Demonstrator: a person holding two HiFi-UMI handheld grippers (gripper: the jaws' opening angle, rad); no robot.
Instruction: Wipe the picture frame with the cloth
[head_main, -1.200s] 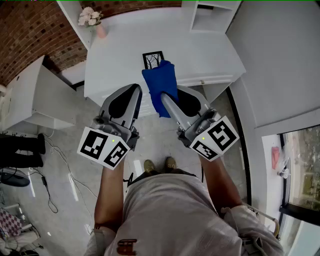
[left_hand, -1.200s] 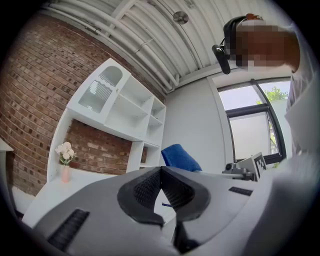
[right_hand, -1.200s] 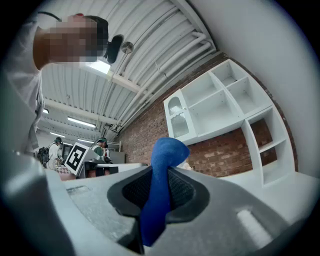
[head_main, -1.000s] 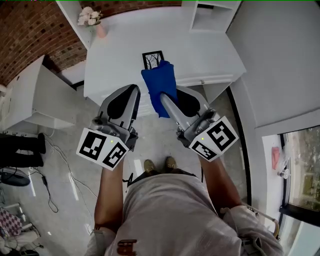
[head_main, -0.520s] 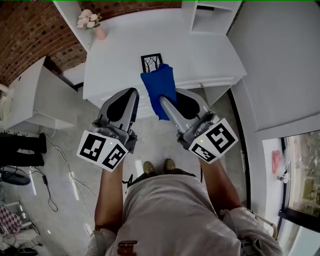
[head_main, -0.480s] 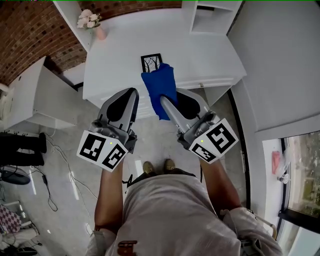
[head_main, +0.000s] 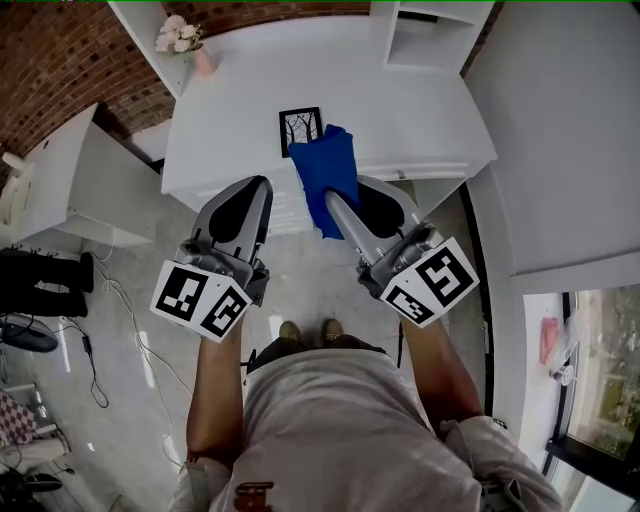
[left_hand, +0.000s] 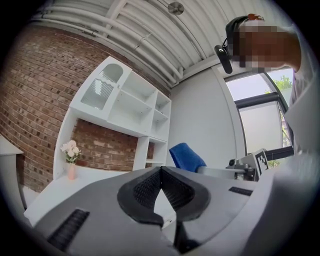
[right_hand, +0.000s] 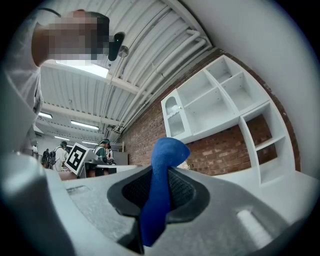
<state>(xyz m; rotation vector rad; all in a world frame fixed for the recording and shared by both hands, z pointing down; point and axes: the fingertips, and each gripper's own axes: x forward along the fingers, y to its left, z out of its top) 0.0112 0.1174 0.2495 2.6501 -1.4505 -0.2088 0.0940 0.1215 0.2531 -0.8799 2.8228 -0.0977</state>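
Note:
A small black picture frame (head_main: 301, 130) with a tree print lies flat on the white desk (head_main: 240, 110). The blue cloth (head_main: 325, 180) hangs over the desk's front edge, just right of the frame, and my right gripper (head_main: 334, 200) is shut on it. In the right gripper view the cloth (right_hand: 159, 195) runs up between the pads and flops over the tips. My left gripper (head_main: 262, 187) is shut and empty at the desk's front edge, left of the cloth; its view shows the pads (left_hand: 161, 173) meeting, with the cloth (left_hand: 186, 156) to the right.
A pink vase of flowers (head_main: 182, 42) stands at the desk's far left corner. A white shelf unit (head_main: 428, 30) stands at the back right. Another white table (head_main: 70, 180) is to the left, with cables (head_main: 110, 310) on the floor. The person's feet (head_main: 305, 330) are below.
Both grippers have shifted slightly forward toward the desk, the right one carrying the cloth with it. Both grippers stay shut.

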